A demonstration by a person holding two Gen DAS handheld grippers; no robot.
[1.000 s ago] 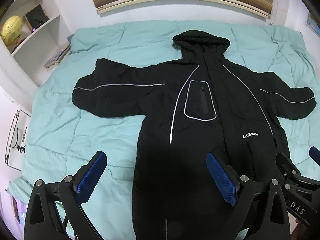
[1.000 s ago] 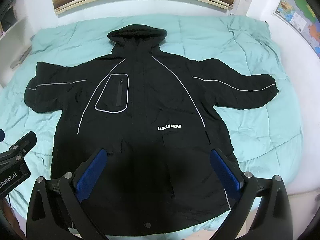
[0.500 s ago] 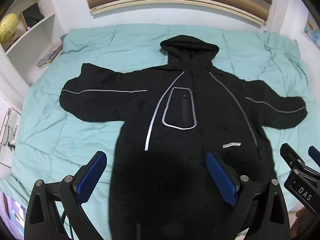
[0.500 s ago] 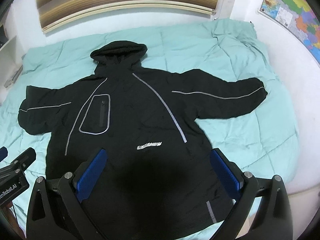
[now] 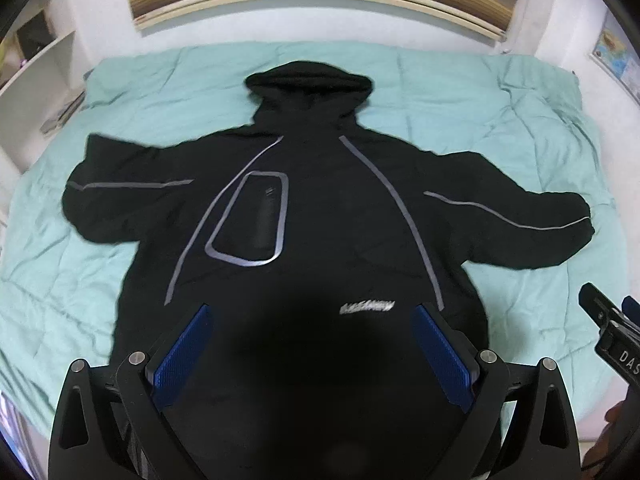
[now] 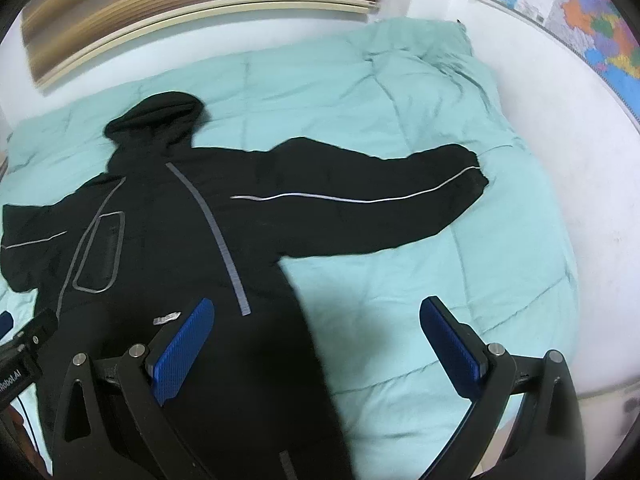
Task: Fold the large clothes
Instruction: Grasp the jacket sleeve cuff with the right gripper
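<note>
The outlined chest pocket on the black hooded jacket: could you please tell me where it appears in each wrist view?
Left wrist view: the grey-outlined chest pocket sits left of centre, above the left claw.
Right wrist view: the same pocket lies at the far left.
Shared landmark: the black hood on the mint-green quilt.

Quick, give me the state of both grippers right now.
Left gripper: open, holding nothing, fingers spread over the black jacket.
Right gripper: open, holding nothing, above the jacket's edge and the teal quilt.
</note>
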